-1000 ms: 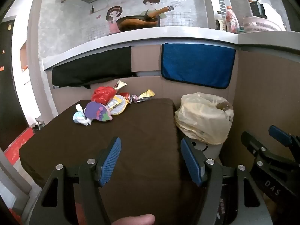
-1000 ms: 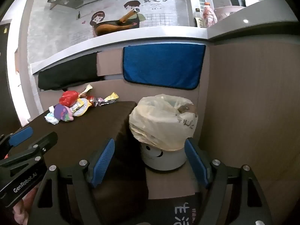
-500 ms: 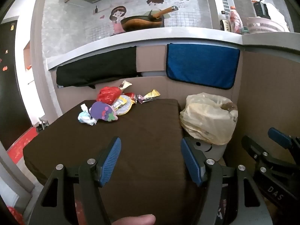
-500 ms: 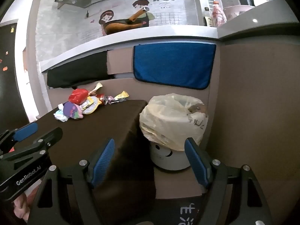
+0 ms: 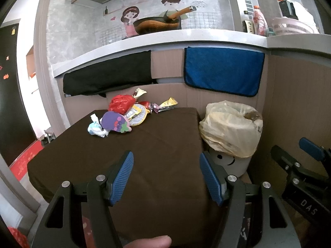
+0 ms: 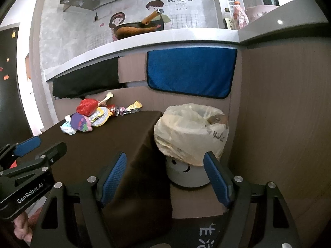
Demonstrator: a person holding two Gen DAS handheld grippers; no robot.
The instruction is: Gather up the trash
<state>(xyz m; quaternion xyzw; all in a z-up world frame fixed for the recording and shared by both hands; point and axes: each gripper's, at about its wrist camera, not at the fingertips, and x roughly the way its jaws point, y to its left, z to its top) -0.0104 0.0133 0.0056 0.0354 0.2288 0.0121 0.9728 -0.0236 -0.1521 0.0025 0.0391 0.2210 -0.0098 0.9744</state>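
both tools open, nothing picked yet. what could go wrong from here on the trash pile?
1. The wrappers overlap in a tight heap at the table's far edge; a grab may take several or push some off the back.
2. The bin sits below the table's side, its bag partly collapsed over the opening; a drop could miss.
3. Left tool and right tool are close together; they could collide.

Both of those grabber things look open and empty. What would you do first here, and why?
Probably ease the left hand-held gripper forward toward the wrapper pile at the table's far edge. Both hand-held grippers are open and hold nothing, the right one faces the lined bin, and all the trash lies nearer the left one.
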